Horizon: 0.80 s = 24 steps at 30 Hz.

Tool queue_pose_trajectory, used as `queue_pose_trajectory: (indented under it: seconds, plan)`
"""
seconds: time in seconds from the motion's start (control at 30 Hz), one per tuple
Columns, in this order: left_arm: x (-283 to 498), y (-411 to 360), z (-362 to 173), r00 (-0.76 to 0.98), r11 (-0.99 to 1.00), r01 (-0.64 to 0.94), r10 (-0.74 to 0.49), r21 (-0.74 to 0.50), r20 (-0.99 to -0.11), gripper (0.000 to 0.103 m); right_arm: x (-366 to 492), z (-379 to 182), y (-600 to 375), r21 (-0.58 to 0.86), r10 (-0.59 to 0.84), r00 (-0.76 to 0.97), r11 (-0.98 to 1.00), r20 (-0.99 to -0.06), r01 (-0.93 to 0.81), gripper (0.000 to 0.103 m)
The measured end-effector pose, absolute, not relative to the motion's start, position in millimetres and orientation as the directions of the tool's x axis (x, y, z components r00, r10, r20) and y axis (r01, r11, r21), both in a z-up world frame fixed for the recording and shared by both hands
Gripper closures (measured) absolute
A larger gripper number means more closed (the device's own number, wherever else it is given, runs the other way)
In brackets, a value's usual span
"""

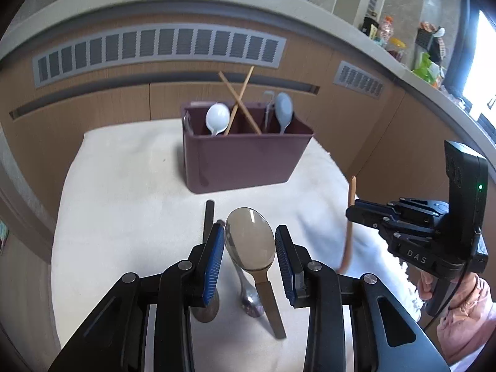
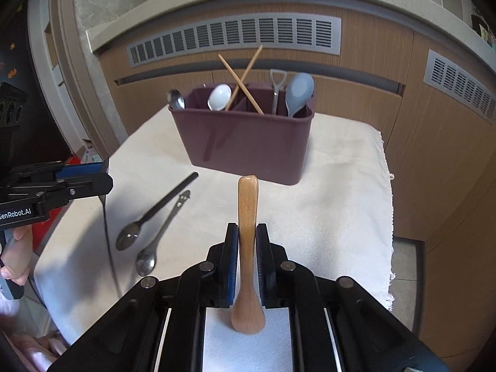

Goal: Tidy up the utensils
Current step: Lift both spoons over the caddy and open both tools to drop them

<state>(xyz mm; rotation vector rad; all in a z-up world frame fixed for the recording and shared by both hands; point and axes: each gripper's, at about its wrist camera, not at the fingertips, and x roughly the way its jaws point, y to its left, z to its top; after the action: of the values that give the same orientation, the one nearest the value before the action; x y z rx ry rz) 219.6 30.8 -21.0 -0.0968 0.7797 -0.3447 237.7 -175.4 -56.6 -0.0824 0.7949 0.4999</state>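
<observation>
My left gripper [image 1: 249, 228] is shut on the bowl edges of a translucent brown spoon [image 1: 250, 245]; its handle hangs down toward me. My right gripper [image 2: 247, 227] is shut on a wooden spoon [image 2: 247, 204], handle pointing forward, bowl near the camera. In the left wrist view that gripper [image 1: 350, 213] holds the wooden spoon [image 1: 352, 192] at the right. The maroon organizer [image 2: 245, 145] stands ahead on the cloth with a white spoon [image 2: 219, 97], crossed chopsticks [image 2: 243, 80], a light blue spoon [image 2: 298, 93] and a metal spoon [image 2: 176, 99] in it. A black-handled spoon [image 2: 155, 210] and a steel spoon [image 2: 155, 241] lie on the cloth.
A cream cloth [image 2: 325, 186] covers the table; its edges drop off at the left and right. Wooden cabinet fronts with grey vents [image 1: 158, 46] stand behind the organizer [image 1: 245, 158]. A person's hand [image 1: 458, 303] grips the right tool. A cluttered counter [image 1: 427, 62] runs at the upper right.
</observation>
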Motion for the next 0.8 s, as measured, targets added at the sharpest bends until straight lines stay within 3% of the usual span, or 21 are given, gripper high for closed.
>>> queue_pose_trajectory:
  seconds: [0.53, 0.8]
  plan:
    - [208.3, 15.5, 19.3, 0.719, 0.935, 0.317, -0.346, -0.158, -0.603, 0.068, 218.3, -13.5, -171.8, 0.068, 0.426, 0.661, 0.866, -0.617, -0.495, 0.093]
    - [212.2, 17.9, 70.5, 0.794, 0.937, 0.333, -0.341, -0.109, -0.504, 0.068, 216.9, 22.6, -177.8, 0.065, 0.447, 0.713, 0.867, -0.540, -0.495, 0.093]
